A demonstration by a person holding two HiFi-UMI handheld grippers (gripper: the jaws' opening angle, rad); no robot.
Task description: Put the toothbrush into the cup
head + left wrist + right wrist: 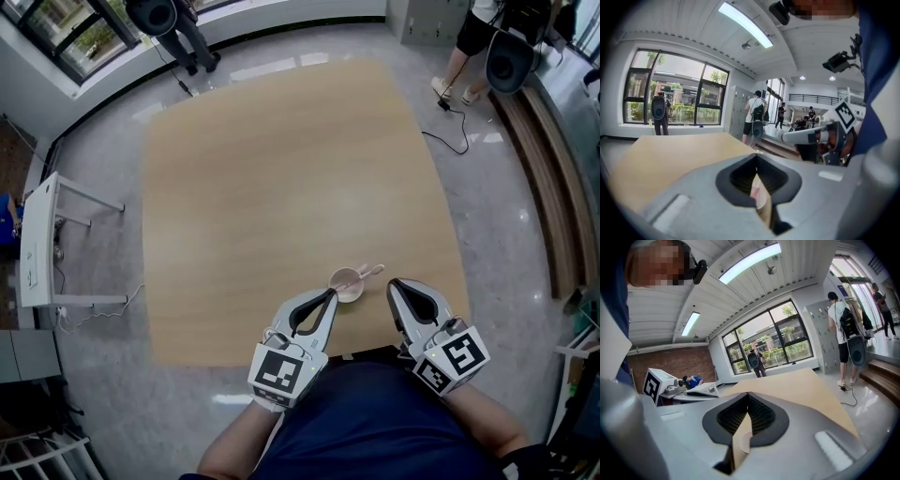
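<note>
A small pale cup (346, 284) stands near the front edge of the wooden table (281, 178), and the light toothbrush (368, 273) rests in it, its end leaning out to the right. My left gripper (331, 294) hovers just left of the cup, shut and empty. Just right of the cup my right gripper (393, 284) is also shut with nothing in it. In the left gripper view the jaws (757, 157) meet, with the cup (758, 193) seen low through the gap. The right gripper view likewise shows closed jaws (748, 394) over the cup (743, 444).
A white side table (37, 244) stands on the floor to the left. People (183, 28) with equipment stand beyond the far edge, another person (469, 47) at the far right beside a cable (450, 127). A long bench (548, 187) runs along the right.
</note>
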